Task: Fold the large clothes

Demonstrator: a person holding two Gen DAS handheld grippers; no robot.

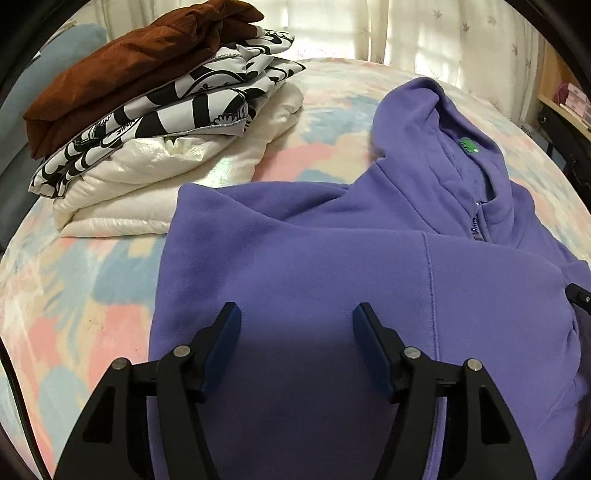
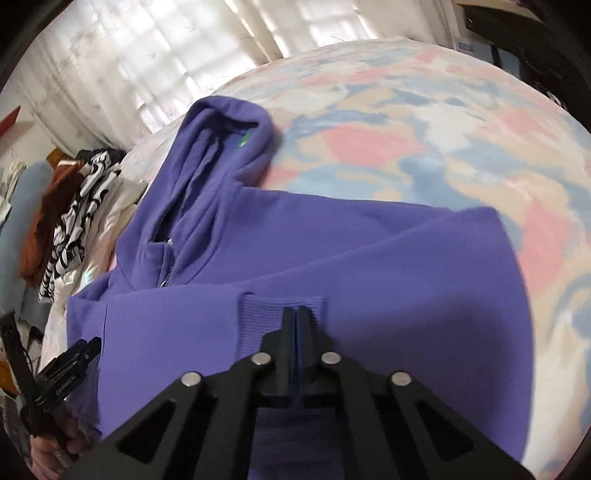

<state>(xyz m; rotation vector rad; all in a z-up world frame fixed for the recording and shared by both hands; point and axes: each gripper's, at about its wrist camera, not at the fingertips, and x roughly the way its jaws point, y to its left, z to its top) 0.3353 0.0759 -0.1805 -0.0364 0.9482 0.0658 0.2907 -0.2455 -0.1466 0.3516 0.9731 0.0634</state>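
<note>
A purple hoodie point(image 1: 332, 258) lies on a bed point(image 1: 92, 280) covered with a sheet of pink, blue and cream patches. Its hood point(image 1: 417, 129) points toward the far edge of the bed, where pale curtains point(image 1: 424, 33) hang, and the zip point(image 1: 476, 225) is closed up to the neck, with a green label point(image 1: 466, 146) showing inside the collar. One sleeve is folded across the chest of the hoodie. The left gripper point(image 1: 297, 319) hovers over the near part of the body with its jaws apart and nothing between them; the blue pads point(image 1: 229, 325) stand clear of the cloth. The right gripper point(image 2: 296, 314) has its jaws closed, and the ribbed cuff point(image 2: 258, 314) of the folded sleeve lies at their tips; the pads appear to pinch its edge, though the cloth between them cannot be clearly made out. In the right wrist view the left gripper shows at the lower left edge, held by a hand point(image 2: 48, 450). To the left of the hoodie, near the far corner of the bed, stands a pile of folded clothes: a white padded jacket point(image 1: 155, 173) at the bottom, a black-and-white patterned piece point(image 1: 177, 110) on it, and a brown garment point(image 1: 129, 70) on top. The pile's edge lies just beside the hoodie's shoulder.
</note>
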